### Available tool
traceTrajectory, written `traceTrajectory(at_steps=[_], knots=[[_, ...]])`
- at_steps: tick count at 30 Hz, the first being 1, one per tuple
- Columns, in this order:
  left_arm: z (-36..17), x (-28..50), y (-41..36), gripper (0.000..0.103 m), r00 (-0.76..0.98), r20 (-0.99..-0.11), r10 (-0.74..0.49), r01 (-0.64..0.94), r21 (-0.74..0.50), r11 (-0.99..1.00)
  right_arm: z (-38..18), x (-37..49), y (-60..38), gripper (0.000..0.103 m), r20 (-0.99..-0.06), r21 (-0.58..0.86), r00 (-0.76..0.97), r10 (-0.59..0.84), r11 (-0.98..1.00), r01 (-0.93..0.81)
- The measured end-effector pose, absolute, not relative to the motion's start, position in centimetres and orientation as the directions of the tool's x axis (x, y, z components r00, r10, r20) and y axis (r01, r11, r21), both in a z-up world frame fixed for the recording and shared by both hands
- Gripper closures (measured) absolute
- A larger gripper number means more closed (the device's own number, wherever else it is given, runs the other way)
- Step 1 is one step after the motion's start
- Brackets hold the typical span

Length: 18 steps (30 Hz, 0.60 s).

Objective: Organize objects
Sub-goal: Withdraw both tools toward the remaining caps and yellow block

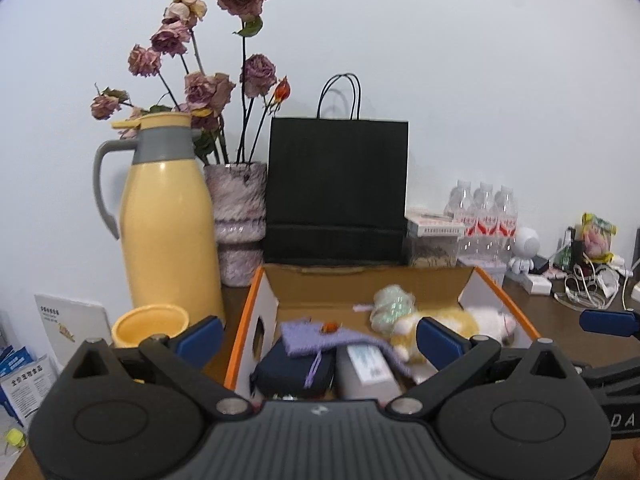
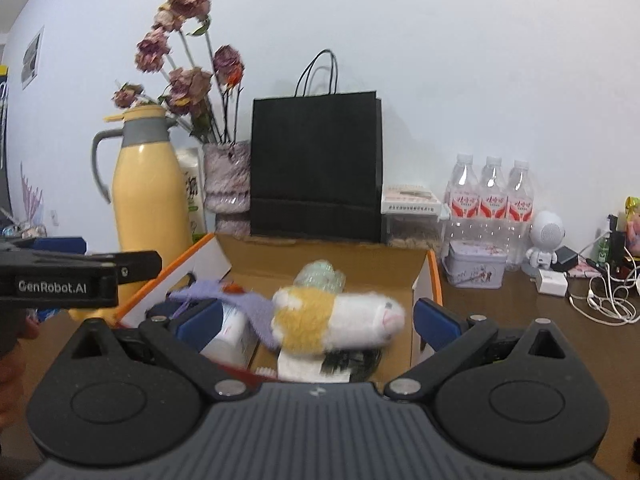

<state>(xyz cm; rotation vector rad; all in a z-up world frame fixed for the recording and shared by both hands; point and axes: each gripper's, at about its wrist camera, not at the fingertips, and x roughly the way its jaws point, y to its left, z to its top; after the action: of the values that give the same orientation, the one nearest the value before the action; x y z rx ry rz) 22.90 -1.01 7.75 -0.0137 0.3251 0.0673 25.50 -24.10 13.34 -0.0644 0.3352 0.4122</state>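
Holding a plush toy (image 2: 336, 320) and purple cloth (image 1: 320, 338), the box (image 1: 496, 292) sits beneath both grippers' parted jaws.

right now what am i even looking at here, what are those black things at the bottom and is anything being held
Those black shapes are two hand-held grippers, each carried by a person, with a fisheye camera looking out along its blue-padded fingers. One picture comes from the left hand-held gripper, the other from the right hand-held gripper. Both are open and hold nothing. Ahead is an open cardboard box containing a plush toy, a purple knitted pouch and a dark case. Behind stand a yellow thermos jug, a vase of dried roses, a black paper bag and water bottles.
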Motion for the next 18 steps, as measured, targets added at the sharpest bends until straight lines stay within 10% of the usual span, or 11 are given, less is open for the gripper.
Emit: traceTrajectory(at_steps=[18], knots=[[3.2,15.3,-0.1,0.000,0.874,-0.480,0.076,-0.063,0.044,0.997,5.4,17.6,-21.0,0.011,-0.610,-0.060,0.693,0.385,0.849,-0.524]])
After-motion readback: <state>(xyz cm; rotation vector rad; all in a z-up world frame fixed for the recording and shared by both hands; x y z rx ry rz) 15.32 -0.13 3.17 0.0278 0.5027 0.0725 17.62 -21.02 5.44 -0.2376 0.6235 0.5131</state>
